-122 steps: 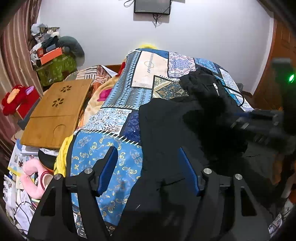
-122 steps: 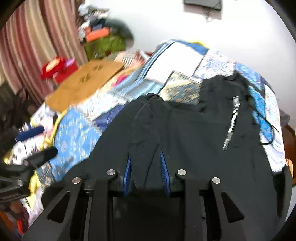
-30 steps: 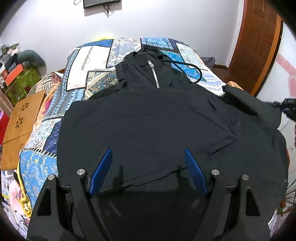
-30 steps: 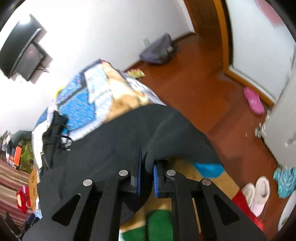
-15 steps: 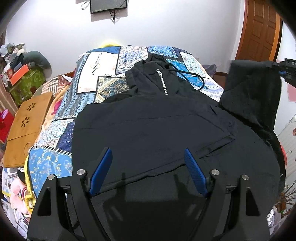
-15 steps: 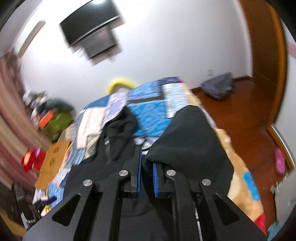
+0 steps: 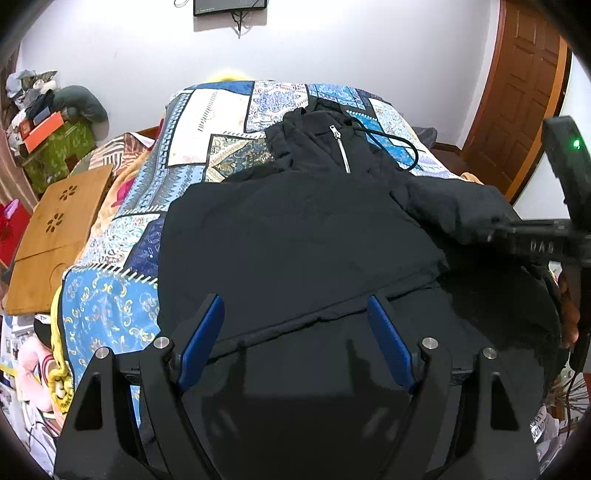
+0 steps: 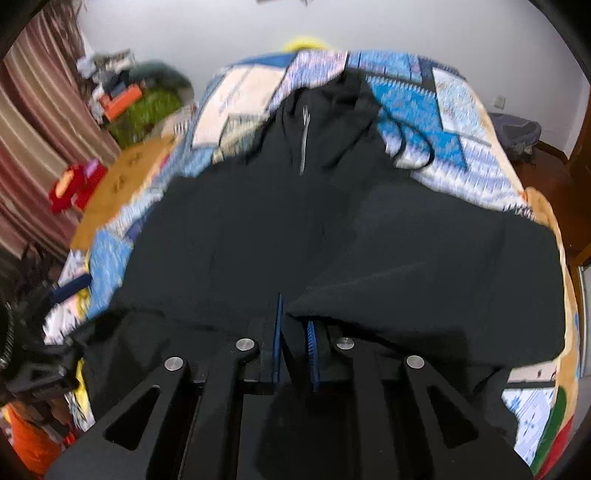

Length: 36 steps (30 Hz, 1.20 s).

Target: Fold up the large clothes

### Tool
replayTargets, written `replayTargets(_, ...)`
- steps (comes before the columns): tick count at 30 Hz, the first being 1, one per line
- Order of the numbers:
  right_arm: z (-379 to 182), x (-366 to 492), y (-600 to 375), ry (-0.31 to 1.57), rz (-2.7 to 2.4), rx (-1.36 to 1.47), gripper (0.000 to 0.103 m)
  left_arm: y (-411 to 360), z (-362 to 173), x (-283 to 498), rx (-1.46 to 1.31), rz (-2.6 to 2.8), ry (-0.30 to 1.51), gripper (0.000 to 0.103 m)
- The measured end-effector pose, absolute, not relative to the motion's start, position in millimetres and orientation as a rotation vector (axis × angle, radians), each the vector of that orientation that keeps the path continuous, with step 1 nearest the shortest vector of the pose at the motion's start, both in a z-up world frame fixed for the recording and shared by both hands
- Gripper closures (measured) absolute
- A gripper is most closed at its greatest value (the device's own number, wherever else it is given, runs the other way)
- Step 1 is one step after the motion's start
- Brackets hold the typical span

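Right tool (image 8: pixel 293 334) now over the black hoodie (image 7: pixel 295 240), no longer out beside the bed above the floor. Sleeve (image 8: pixel 424 266), a second ago hanging off the bed's edge, now carried across onto the hoodie's body. Jaws opening, sleeve cloth between them.

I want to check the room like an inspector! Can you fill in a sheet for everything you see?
Surface: bed with patchwork quilt.
Job's things: black hoodie spread flat, zip up; sleeve being folded across.
Clutter: wooden tray, green box, red toy.
Tools: left tool open, empty; right tool opening, sleeve between its pads.
Cables: TV cord on wall.
Surroundings: white wall, wooden door, striped curtain.
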State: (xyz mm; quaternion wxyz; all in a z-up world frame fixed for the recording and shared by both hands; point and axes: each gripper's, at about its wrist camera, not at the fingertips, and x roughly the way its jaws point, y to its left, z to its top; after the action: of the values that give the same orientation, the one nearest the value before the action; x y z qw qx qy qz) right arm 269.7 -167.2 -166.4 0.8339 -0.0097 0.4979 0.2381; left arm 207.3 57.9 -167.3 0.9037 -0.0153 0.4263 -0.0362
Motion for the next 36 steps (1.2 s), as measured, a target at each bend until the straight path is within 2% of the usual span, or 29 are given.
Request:
replayTargets(4, -168.6, 265.3, -177.0, 1.125, 0.521, 0.009, 0.075, 53.1, -168.4, 208.2, -0.025, -0.082, 0.885, 0.024)
replayTargets(8, -150.3, 248.9, -190.5, 1.081, 0.525, 0.015, 0.058, 42.7, -164.2, 213.1, -0.012, -0.098, 0.880, 0.024)
replayTargets(15, -120.7, 236.3, -242.9, 0.955, 0.422, 0.055, 0.053, -2.3, -136.8, 231.9, 0.067, -0.169, 0.828, 0.024)
replayTargets(17, -117.0, 234.4, -264.7, 0.924, 0.361, 0.082, 0.047, -20.3, -129.2, 237.0, 0.095, -0.202, 0.810, 0.024)
replayTargets(22, -121.3, 232.1, -319.0, 0.897, 0.219, 0.153, 0.046, -81.5, -120.2, 252.7, 0.214, -0.302, 0.773, 0.020)
replayTargets(25, -128.9, 231.9, -338.5, 0.910, 0.180, 0.195, 0.046, -122.2, -128.2, 262.5, 0.333, -0.354, 0.761, 0.018)
replayTargets(29, -138.1, 232.3, -351.8, 0.931, 0.166, 0.226, 0.046, -158.0, -161.3, 280.2, 0.463, -0.377, 0.848, 0.017)
replayTargets(32, -144.2, 231.2, -350.4, 0.938, 0.176, 0.228, 0.046, -167.9, -184.2, 284.7, 0.512, -0.388, 0.892, 0.017)
replayTargets(36, -160.0, 230.7, -345.3, 0.964, 0.190, 0.224, 0.046, -176.7, -189.6, 294.6, 0.511, -0.380, 0.903, 0.017)
